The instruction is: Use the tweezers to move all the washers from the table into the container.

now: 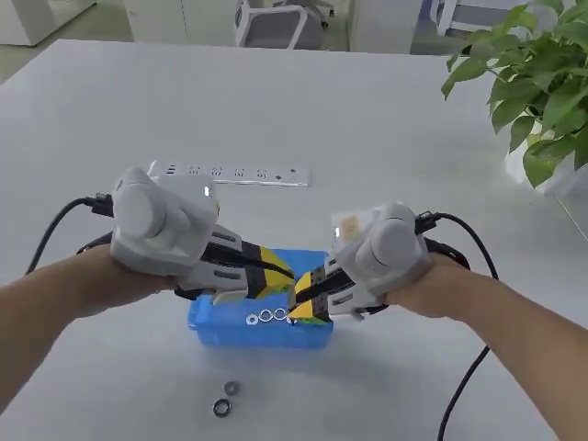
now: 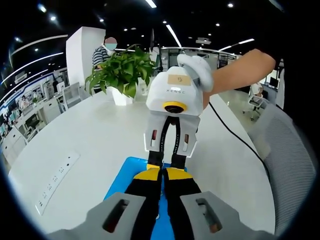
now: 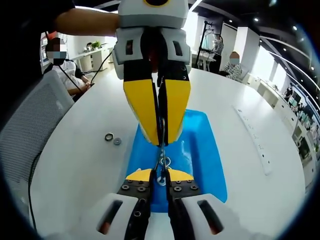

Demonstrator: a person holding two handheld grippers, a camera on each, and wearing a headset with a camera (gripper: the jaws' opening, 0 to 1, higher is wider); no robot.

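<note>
- Table: white; plant at far right.
- Left gripper: comes in from the left over the container, yellow fingers pressed together on the tweezers, no gap seen.
- Right gripper: comes in from the right, tip to tip with the left one. Only a narrow slit between its fingers, and the tweezers' end reaches that slit; can't tell if it's pinched. Small print on the body, too blurred to read.
- Container: blue tray, under both sets of fingers.
- Power strip: far side of the table, long axis left-right, no legible writing.
- Tweezers: thin metal, long axis left-right, sticking out of the left fingers and pointing right and down into the tray.
- Washers in tray: three in a row by the near wall, just beside the right fingertips and the tweezers' end.
- Washers on table: two, near side of the tray, well apart from both sets of fingers.
</note>
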